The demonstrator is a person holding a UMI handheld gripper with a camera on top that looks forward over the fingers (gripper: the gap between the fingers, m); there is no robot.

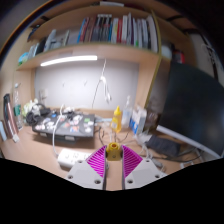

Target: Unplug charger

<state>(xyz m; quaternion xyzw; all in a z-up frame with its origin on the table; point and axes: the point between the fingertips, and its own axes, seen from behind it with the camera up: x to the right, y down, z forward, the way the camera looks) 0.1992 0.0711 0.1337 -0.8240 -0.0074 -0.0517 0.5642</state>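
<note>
Seen from the gripper view, the gripper (114,160) has its pink pads narrowed onto a small yellowish charger (114,151) at the fingertips, apparently gripped. A white cable (100,85) rises straight ahead above the cluttered desk (60,130).

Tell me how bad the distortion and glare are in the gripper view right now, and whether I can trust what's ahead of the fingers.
Gripper view: strong fisheye, the bookshelf bows into an arc; the strip light under it glares white; the desk clutter is soft and dim; the yellow object between the pink pads of the gripper is the clearest thing, though its edges blur.
</note>
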